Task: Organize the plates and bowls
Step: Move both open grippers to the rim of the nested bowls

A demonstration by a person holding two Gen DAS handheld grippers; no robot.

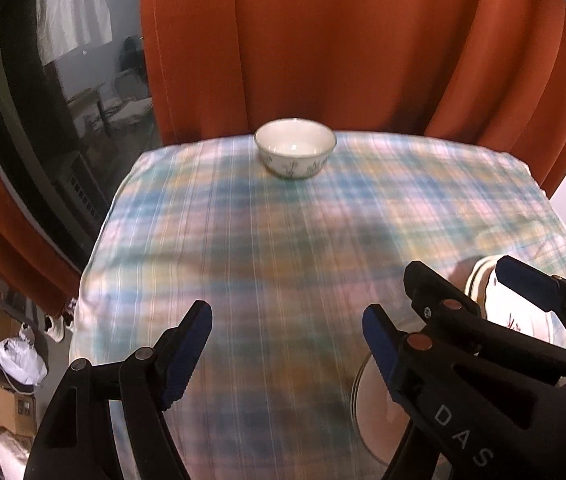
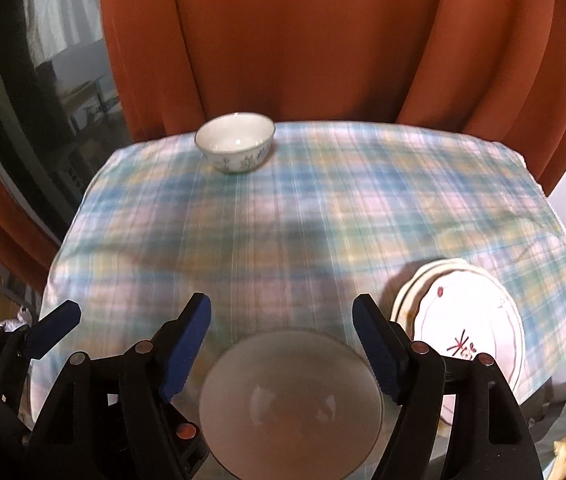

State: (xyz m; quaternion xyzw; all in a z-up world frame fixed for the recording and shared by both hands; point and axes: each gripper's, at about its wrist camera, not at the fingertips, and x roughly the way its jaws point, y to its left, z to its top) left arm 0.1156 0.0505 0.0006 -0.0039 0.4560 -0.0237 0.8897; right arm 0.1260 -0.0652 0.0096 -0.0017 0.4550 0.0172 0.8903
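Both your grippers, left (image 1: pixel 285 354) and right (image 2: pixel 281 346), are hanging spread and empty over the plain white bowl (image 2: pixel 291 400), beside stacked plates (image 2: pixel 463 320); the small floral bowl (image 2: pixel 235 142) far beyond is awaiting gathering.

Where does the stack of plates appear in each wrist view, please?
Left wrist: the plates sit at lower right, mostly hidden behind the right gripper.
Right wrist: the plates lie in full view at right, beside the near bowl.
Shared landmark: the small bowl at the table's far edge.
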